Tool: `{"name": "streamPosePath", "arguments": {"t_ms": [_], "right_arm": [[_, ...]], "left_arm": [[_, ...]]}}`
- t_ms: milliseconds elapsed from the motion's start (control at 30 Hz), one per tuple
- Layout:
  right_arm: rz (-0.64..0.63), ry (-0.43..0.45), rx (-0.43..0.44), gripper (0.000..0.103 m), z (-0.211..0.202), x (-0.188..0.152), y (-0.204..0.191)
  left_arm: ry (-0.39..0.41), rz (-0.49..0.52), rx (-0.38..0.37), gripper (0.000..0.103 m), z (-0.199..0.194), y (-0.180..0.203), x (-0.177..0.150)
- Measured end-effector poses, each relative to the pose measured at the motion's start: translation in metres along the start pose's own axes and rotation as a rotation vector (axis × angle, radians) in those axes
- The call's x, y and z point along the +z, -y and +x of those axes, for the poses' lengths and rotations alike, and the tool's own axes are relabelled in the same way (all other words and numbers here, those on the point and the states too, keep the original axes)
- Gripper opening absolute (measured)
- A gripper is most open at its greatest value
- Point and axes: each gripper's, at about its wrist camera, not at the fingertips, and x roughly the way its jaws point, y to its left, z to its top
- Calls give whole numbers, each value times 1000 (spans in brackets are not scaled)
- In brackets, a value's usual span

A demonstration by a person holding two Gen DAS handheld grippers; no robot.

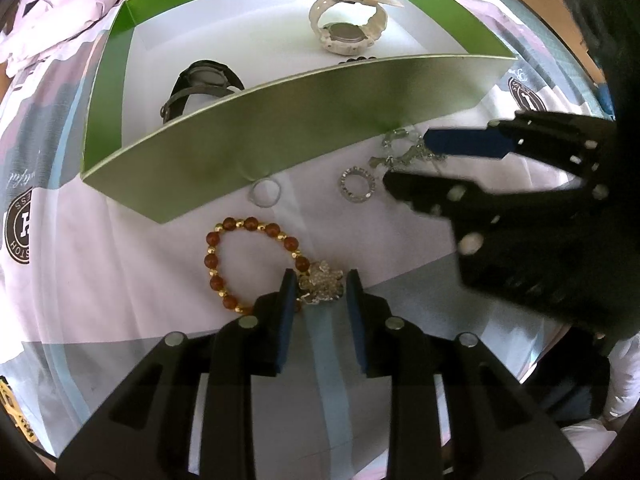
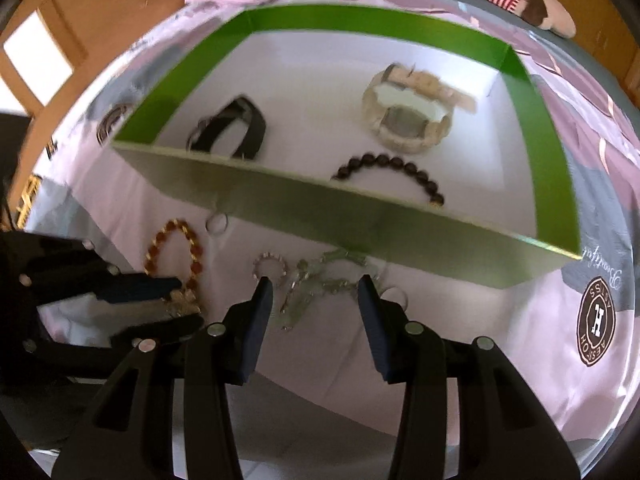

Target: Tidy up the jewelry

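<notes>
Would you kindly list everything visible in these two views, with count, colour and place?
box: one, green walls, white floor, on the bedsheet
white watch: one, in the box
black watch: one, in the box
dark bead bracelet: one, in the box
amber bead bracelet: one, with silver charm, on the bedsheet
plain ring: one, by the box wall
studded ring: one, silver, on the bedsheet
chain necklace: one, silver, tangled
bedsheet: one, pink-grey
left gripper: open, around the charm
right gripper: open, over the chain necklace

Two watches lie in the green box [image 2: 532, 120] — one black watch [image 2: 230, 130] at centre left, one white watch [image 2: 408, 114] at upper right. Two bead bracelets — a dark bracelet [image 2: 390, 170] inside, an amber bracelet [image 1: 224, 264] outside. Two rings: a plain ring [image 1: 264, 193], a studded ring [image 1: 358, 185].
</notes>
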Motion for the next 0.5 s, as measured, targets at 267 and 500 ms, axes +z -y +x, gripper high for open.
{"name": "streamPosePath", "arguments": {"t_ms": [267, 500], "right_arm": [[2, -35, 6, 10, 2, 0, 3], [31, 29, 17, 5, -27, 1, 23]], "left_arm": [[10, 9, -12, 30, -6, -2, 0], [24, 39, -19, 49, -15, 2, -2]]}}
